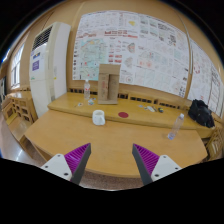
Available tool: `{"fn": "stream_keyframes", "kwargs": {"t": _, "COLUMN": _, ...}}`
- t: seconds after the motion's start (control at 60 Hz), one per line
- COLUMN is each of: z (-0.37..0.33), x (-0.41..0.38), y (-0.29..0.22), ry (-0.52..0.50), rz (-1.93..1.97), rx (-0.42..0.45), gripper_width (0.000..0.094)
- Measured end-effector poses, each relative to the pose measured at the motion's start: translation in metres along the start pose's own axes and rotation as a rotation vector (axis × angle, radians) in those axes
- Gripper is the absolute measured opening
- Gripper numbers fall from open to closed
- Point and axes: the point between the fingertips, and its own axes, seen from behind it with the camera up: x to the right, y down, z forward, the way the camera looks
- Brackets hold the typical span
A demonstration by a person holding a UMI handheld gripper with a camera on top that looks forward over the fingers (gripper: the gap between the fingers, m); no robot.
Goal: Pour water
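My gripper (111, 160) is open and empty, its two purple-padded fingers (76, 157) spread wide above the near edge of a round wooden table (110, 140). A small white cup (98, 117) stands on the far side of the table, well beyond the fingers. A clear plastic water bottle (178, 122) stands at the table's far right. Another small bottle (87, 92) stands on the wooden ledge behind the table.
A wooden ledge (130, 106) runs behind the table with a tall cardboard box (108, 84), a small red thing (124, 114) and a black bag (200, 112). Posters cover the wall (130, 45). A white air conditioner (44, 70) stands at the left. Chairs flank the table.
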Motion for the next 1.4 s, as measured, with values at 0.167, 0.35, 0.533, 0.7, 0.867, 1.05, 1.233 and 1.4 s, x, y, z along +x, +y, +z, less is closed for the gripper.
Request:
{"fn": "stream_keyframes", "kwargs": {"t": 0.167, "z": 0.021, "x": 0.052, "y": 0.03, "ry": 0.045, "rz": 0.042, "rx": -0.042, "gripper_width": 0.0852}}
{"fn": "stream_keyframes", "kwargs": {"t": 0.35, "z": 0.069, "x": 0.154, "y": 0.082, "ry": 0.123, "rz": 0.074, "rx": -0.093, "gripper_width": 0.0847}}
{"fn": "stream_keyframes", "kwargs": {"t": 0.533, "z": 0.137, "x": 0.277, "y": 0.118, "ry": 0.194, "rz": 0.086, "rx": -0.109, "gripper_width": 0.0848}}
{"fn": "stream_keyframes", "kwargs": {"t": 0.7, "z": 0.216, "x": 0.395, "y": 0.116, "ry": 0.245, "rz": 0.137, "rx": -0.062, "gripper_width": 0.0848}}
{"fn": "stream_keyframes", "kwargs": {"t": 0.867, "z": 0.297, "x": 0.474, "y": 0.088, "ry": 0.249, "rz": 0.187, "rx": 0.008, "gripper_width": 0.0849}}
{"fn": "stream_keyframes", "kwargs": {"t": 1.05, "z": 0.372, "x": 0.513, "y": 0.054, "ry": 0.234, "rz": 0.215, "rx": 0.09, "gripper_width": 0.0799}}
{"fn": "stream_keyframes", "kwargs": {"t": 1.233, "z": 0.402, "x": 0.528, "y": 0.036, "ry": 0.257, "rz": 0.175, "rx": 0.153, "gripper_width": 0.0501}}
{"fn": "stream_keyframes", "kwargs": {"t": 1.4, "z": 0.404, "x": 0.53, "y": 0.034, "ry": 0.281, "rz": 0.16, "rx": 0.181, "gripper_width": 0.0355}}
